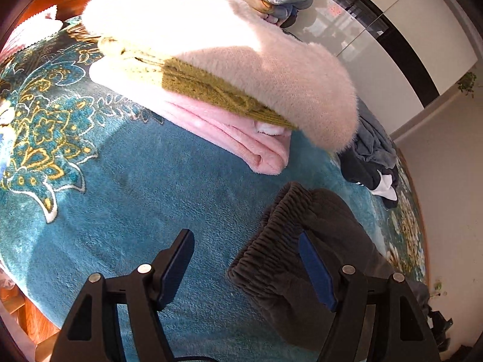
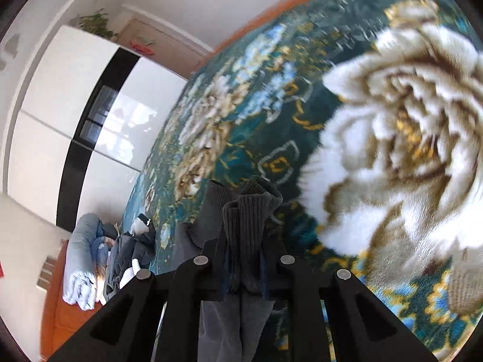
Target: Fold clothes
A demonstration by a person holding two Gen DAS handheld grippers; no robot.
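Left gripper (image 1: pixel 250 267) jaws apart, empty, above the teal blanket (image 1: pixel 126 211); dark grey trousers (image 1: pixel 289 241) waistband at its 3 o'clock. Right gripper (image 2: pixel 245 267) clamped together on the trousers' ribbed cuffs (image 2: pixel 252 208). Folded stack (image 1: pixel 211 69) at 12 o'clock in the left view

Dark grey ribbed-cuff garment (image 2: pixel 250 211) bunched on teal floral blanket (image 1: pixel 120 211)

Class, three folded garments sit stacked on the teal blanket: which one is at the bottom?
The pink fleece: it lies directly on the blanket, under the olive knit and the cream fuzzy top.
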